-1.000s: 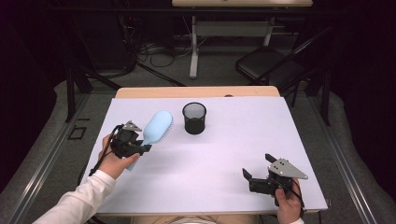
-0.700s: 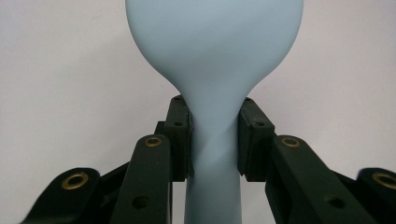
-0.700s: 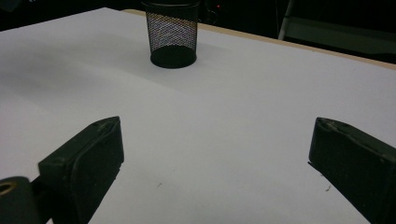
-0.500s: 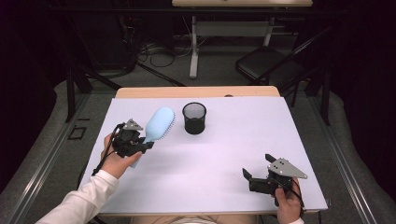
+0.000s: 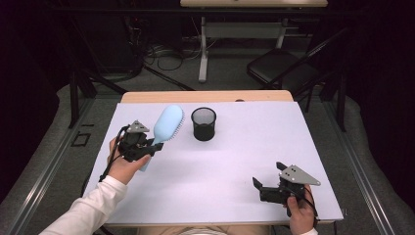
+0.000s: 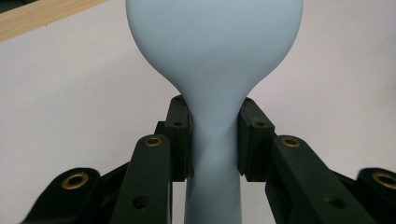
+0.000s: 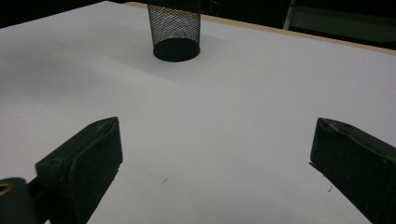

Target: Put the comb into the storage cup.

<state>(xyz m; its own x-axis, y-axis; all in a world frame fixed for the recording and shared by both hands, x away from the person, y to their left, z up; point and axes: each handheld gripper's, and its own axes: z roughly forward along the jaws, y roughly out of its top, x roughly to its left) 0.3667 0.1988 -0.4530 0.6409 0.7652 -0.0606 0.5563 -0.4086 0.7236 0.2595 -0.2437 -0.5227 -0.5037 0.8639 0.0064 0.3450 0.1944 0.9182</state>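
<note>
While the mesh cup [image 5: 203, 124] stands upright, left claw [image 6: 214, 140] grips hairbrush [image 5: 166, 126].

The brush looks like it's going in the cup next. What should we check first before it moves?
1. Grip on the hairbrush: ok. The left gripper has both jaws pressed on the narrow neck of the handle.
2. Mesh cup standing up: ok, upright with its opening facing up.
3. Cup empty: cannot tell for sure; nothing sticks out of it.
4. Path from brush to cup: ok. Bare white table lies between them.
5. Right gripper out of the way: ok. It is open, holds nothing, and sits at the near right, apart from the cup.
6. Which end would go in first: cannot tell.
</note>
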